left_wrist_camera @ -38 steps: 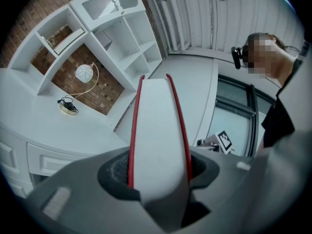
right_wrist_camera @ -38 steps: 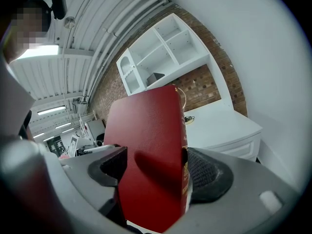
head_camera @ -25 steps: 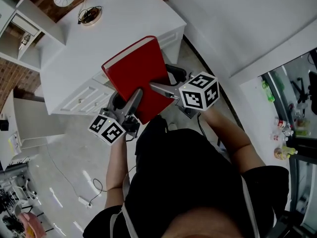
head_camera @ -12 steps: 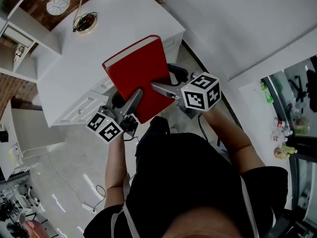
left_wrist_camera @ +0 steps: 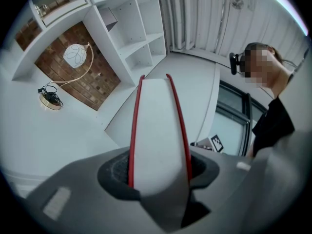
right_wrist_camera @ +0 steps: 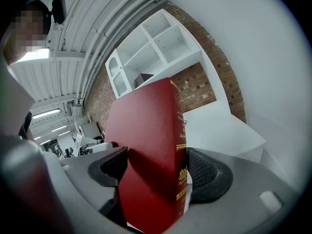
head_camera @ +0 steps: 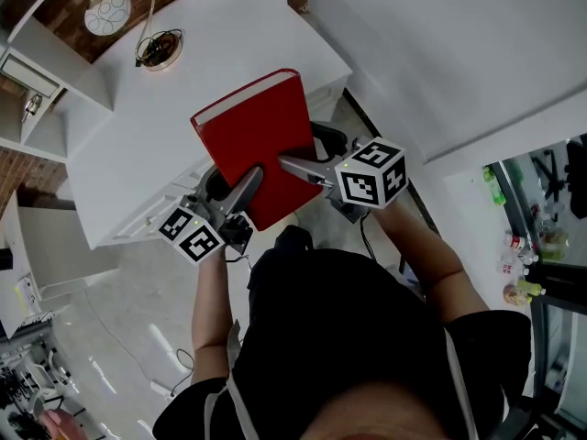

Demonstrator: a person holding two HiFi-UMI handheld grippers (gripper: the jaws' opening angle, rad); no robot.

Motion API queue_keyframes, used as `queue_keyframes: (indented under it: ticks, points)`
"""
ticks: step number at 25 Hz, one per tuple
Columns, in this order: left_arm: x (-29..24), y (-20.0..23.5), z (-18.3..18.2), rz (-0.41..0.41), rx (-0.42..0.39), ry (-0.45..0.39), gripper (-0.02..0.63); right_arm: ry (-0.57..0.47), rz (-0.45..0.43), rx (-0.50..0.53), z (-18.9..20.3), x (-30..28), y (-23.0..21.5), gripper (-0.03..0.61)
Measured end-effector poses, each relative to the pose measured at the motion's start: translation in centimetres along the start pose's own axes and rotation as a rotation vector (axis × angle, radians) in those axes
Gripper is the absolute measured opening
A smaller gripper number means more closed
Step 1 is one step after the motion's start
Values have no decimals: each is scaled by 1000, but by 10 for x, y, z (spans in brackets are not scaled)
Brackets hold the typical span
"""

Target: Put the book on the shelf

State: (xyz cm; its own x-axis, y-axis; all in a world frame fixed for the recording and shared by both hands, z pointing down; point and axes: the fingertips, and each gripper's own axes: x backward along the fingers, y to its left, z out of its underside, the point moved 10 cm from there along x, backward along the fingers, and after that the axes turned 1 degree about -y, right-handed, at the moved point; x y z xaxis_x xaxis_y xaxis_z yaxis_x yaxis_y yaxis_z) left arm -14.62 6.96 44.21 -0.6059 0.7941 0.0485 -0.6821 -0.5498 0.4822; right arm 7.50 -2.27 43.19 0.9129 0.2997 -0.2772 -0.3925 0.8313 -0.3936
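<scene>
Seen from the head camera, a person stands at a white worktop (head_camera: pixel 174 108) and holds a red hardback book (head_camera: pixel 257 136) in the air over its near edge, with no part of the book resting on anything. At 7 o'clock of the book, the left hand-held gripper (head_camera: pixel 248 183) is clamped on its lower edge. At 4 o'clock, the right hand-held gripper (head_camera: pixel 292 165) is clamped on the same end from the other side. The white shelf (head_camera: pixel 41 90) sits far off at 10 o'clock, beyond a lamp (head_camera: pixel 108 9). The book looks stiff and fairly heavy, with a grained cover that should not slip. Gripping across both boards near the bottom, one gripper on each side, seems the sound hold, and it would likely tip if carried by one alone. The left gripper view shows what the head view hides: the white page block between two thin red cover edges, pinched between the pads, with open shelf compartments at 12 o'clock. The right gripper view alone shows the spine with gold lettering, pressed between its pads, with the shelf against brick behind.
</scene>
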Motion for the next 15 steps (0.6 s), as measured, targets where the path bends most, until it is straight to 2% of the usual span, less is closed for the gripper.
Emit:
queue_keyframes:
  ticks: [15]
  points:
    - [-40,60,-36,99,-15,49,229,-10,30,14,-35,-38,-37,377]
